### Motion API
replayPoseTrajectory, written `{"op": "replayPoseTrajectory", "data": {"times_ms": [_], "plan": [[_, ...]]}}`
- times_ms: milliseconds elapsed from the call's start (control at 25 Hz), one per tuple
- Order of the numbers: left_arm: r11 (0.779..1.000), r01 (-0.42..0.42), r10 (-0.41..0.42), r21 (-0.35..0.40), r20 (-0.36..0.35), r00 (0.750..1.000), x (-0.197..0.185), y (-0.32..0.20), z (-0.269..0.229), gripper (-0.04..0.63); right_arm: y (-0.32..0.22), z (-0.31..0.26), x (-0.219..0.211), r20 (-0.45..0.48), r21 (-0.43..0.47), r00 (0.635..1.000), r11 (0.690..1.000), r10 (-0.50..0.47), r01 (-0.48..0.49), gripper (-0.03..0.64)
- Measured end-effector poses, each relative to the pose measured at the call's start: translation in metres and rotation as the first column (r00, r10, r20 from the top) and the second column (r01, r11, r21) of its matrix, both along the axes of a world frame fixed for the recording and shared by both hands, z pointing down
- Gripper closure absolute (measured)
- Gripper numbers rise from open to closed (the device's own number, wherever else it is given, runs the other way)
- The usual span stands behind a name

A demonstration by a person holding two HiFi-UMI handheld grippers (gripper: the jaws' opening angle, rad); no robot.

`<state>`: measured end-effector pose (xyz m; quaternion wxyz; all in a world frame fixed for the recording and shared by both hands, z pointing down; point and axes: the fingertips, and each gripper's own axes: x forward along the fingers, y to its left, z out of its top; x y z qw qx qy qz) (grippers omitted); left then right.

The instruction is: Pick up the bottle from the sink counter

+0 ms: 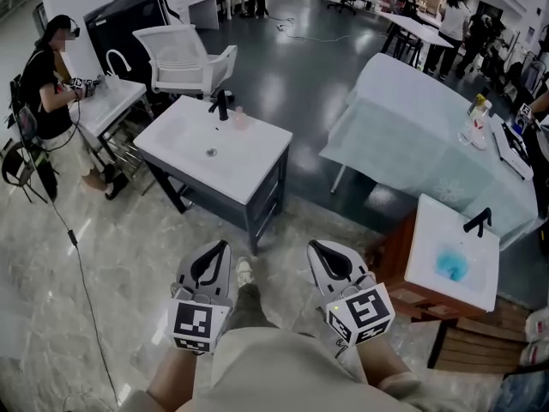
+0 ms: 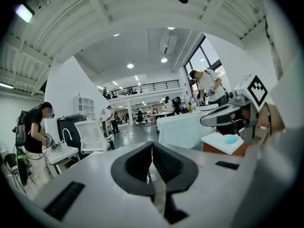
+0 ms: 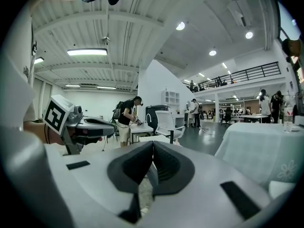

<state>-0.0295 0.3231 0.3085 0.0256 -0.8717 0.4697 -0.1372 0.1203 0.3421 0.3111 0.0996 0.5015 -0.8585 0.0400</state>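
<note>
A person stands on a marble-patterned floor in a large open workroom, seen from a camera on their head looking down, holding the left gripper (image 1: 221,249) and the right gripper (image 1: 316,249) side by side close to their body. Both sets of jaws are clenched together with nothing between them. Ahead, well apart from both grippers, stands a white sink counter (image 1: 257,166) on a dark frame, with a black faucet (image 1: 222,104) at its far edge. The bottle (image 1: 240,118) stands upright on the counter just beside the faucet, on its right. It looks small, pale and see-through with a faint pink tint, and is too small here to make out a cap or label. The step in hand appears to be the approach, so the task has barely begun. To do it well, the person would need to walk up to the counter and open one gripper's jaws before reaching the bottle. The right gripper probably suits best, since it can come in from the open side, away from the faucet. The bottle is likely light and easily tipped, so the jaws should close around its middle before lifting straight up.
</note>
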Motion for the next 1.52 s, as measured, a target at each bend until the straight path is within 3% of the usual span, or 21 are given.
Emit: {"op": "replayPoseTrajectory", "data": {"times_ms": [480,1240,1520], "plan": [[1.000,-0.014,0.014,-0.023,0.001,1.000,-0.010,-0.107,0.013,0.588,-0.098,0.020,-0.009,-0.008,-0.044,1.000,0.999,0.021,-0.021,0.620],[0.997,-0.047,0.047,-0.064,0.003,0.999,-0.070,-0.357,0.012,0.588,-0.352,0.018,-0.078,-0.030,-0.090,0.999,0.995,0.029,-0.031,0.620],[0.996,-0.061,0.061,-0.063,-0.003,0.998,-0.083,-0.423,0.005,0.589,-0.422,0.009,-0.087,-0.041,-0.087,0.998,0.994,0.056,-0.059,0.620]]}}
